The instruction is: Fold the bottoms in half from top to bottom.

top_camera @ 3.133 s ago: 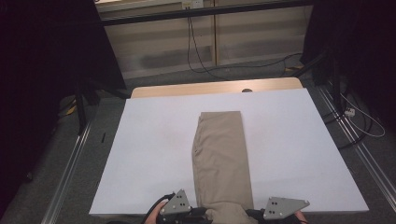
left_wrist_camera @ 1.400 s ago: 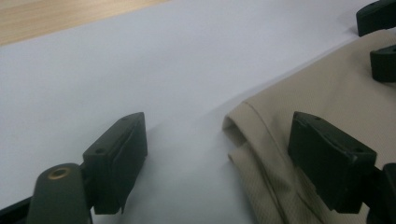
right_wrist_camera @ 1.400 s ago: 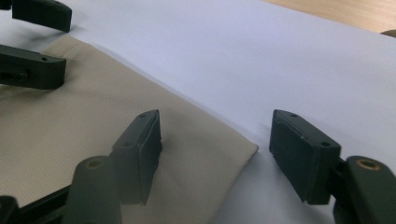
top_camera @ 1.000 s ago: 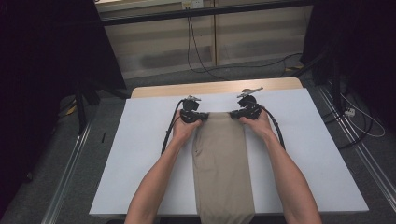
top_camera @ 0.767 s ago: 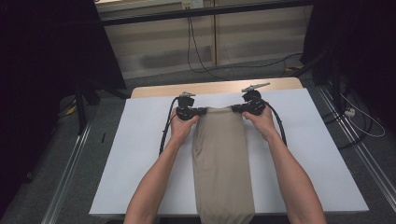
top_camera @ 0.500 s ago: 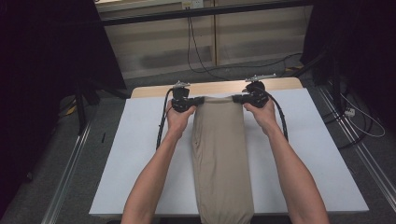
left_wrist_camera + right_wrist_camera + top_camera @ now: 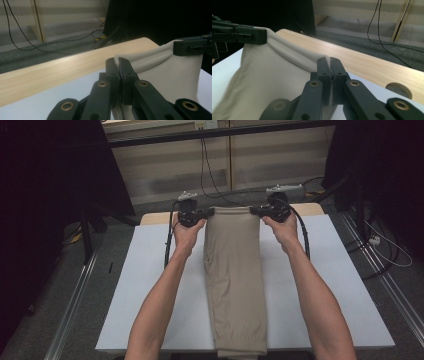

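Note:
A beige folded garment [image 7: 235, 275] runs lengthwise down the white table cover [image 7: 150, 290], its far end lifted off the surface. My left gripper [image 7: 207, 213] is shut on the far left corner of the garment [image 7: 155, 75], with a pinch of cloth between its jaws [image 7: 119, 65]. My right gripper [image 7: 255, 211] is shut on the far right corner of the garment [image 7: 269, 75]. The far edge stretches taut between both grippers. In the left gripper view the right gripper [image 7: 175, 47] holds the opposite corner; in the right gripper view the left gripper [image 7: 263, 36] does the same.
A bare wooden strip [image 7: 155, 217] of the table lies beyond the white cover, with a round hole [image 7: 399, 90] in it. Black cables [image 7: 210, 165] hang on the wall behind. Metal rails [image 7: 75, 300] run along both table sides.
Both hands have risen and moved toward the table's far edge, lifting the garment's far end off the cover. Both grippers stay shut on its corners.

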Demonstrator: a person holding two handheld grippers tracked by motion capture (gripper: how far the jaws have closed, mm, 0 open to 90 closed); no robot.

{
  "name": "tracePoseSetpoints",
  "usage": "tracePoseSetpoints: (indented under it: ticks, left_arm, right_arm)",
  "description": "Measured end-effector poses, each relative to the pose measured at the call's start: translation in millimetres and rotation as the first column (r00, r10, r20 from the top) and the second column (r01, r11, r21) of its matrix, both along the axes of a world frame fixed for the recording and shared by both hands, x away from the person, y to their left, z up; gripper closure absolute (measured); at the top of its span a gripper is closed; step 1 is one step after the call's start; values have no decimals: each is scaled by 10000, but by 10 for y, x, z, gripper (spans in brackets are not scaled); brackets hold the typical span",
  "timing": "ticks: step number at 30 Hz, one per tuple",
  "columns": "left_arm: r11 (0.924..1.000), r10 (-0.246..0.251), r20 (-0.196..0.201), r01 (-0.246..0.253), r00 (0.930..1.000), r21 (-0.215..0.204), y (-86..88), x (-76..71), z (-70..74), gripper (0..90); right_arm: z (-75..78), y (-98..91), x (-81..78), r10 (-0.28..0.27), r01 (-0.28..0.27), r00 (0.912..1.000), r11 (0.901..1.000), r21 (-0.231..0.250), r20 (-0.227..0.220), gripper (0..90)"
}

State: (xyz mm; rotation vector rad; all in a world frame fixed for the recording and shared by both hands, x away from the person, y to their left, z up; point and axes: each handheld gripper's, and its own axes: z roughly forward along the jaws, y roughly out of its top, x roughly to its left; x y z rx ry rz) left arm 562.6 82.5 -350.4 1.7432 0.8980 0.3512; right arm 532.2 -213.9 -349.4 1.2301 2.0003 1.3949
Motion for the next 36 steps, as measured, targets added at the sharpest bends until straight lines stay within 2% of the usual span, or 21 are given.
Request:
tracePoseSetpoints:
  ticks: [5, 12, 14, 19, 23, 26, 30, 33, 34, 36]
  left_arm:
    - [9999, 96, 326, -99, 9994, 111, -24, 3, 120, 878]
    - [9995, 94, 909, -67, 9958, -297, -12, -10, 402, 878]
    - [9997, 33, 1049, -8, 9945, -245, -13, -47, 439, 878]
    - [9995, -216, 932, 235, 9954, -202, 49, -122, 343, 877]
    - [9986, -398, 964, 429, 9946, -304, 74, -279, 269, 878]
    - [9984, -539, 1099, 557, 9925, -130, 98, -408, 239, 877]
    - [9950, -990, 1282, 964, 9868, 267, 153, -598, 223, 877]
    - [9931, -1172, 1350, 1171, 9839, 87, 184, -759, 201, 877]
    - [9908, -1349, 1401, 1327, 9809, 251, 188, -828, 196, 877]
    - [9888, -1493, 1472, 1484, 9778, 173, 201, -944, 176, 877]
  right_arm:
    - [132, 55, 27, -94, 96, 9997, 9999, -95, 222, 883]
    - [409, 53, 65, -158, 163, 9974, 9998, -65, 696, 883]
    - [457, 67, 61, -160, 155, 9963, 9999, 71, 842, 883]
    - [386, 52, -16, 117, -125, 9970, 9999, 98, 765, 883]
    - [315, 66, -137, 434, -440, 9961, 9990, 52, 765, 883]
    - [289, 57, -235, 586, -602, 9950, 9980, 171, 807, 883]
    - [250, 50, -446, 937, -964, 9908, 9951, 230, 977, 883]
    - [210, 53, -616, 1186, -1222, 9870, 9921, 276, 1082, 884]
    - [199, 59, -669, 1237, -1266, 9859, 9918, 194, 1129, 884]
    - [182, 67, -770, 1367, -1384, 9837, 9903, 70, 1168, 883]
